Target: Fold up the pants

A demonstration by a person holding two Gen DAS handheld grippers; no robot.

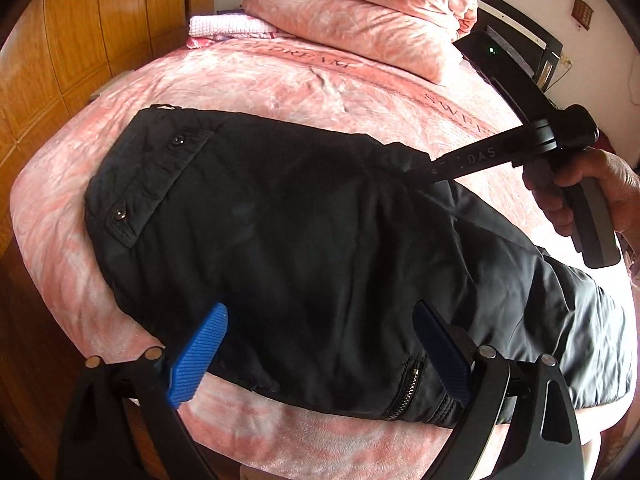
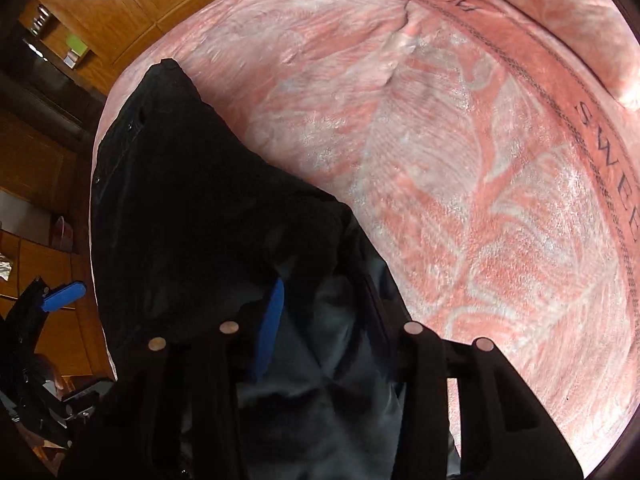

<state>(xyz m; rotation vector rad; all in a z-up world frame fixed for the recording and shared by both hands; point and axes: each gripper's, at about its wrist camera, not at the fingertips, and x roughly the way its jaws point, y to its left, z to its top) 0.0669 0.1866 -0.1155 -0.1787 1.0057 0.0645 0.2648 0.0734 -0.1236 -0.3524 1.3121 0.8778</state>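
1. The black pants [image 1: 304, 240] lie on a pink bed cover [image 1: 328, 84], already doubled into a thick, roughly oblong bundle.
2. In the left wrist view the long axis runs from upper left to lower right. The waistband end, with a buttoned pocket flap [image 1: 148, 188], points to the upper left; the shinier leg part runs off to the lower right, at the bed's near edge.
3. A zip [image 1: 408, 384] shows on the near edge of the pants, close to the left gripper's right finger.
4. The left gripper [image 1: 320, 350] hovers over the near edge of the pants with its jaws wide apart. Its blue left finger [image 1: 198, 354] stands over the cover just beside the cloth; its right finger [image 1: 442, 354] stands over the pants. The pads do not press on anything.
5. The right gripper [image 2: 320, 320] points steeply down onto the far edge of the pants, about midway along the bundle. A hand [image 1: 588, 196] holds its grip.
6. In the right wrist view black and greyish cloth fills the gap between the narrowed jaws, beside the blue left pad [image 2: 272, 328]; the other pad is hidden by cloth. Whether the pads actually pinch it, I cannot tell.
7. In that view the pants stretch away from the fingers toward the upper left.
8. Pink pillows [image 1: 360, 12] lie at the far end of the bed, well apart from the pants; a wooden wardrobe [image 1: 80, 40] stands at the left.
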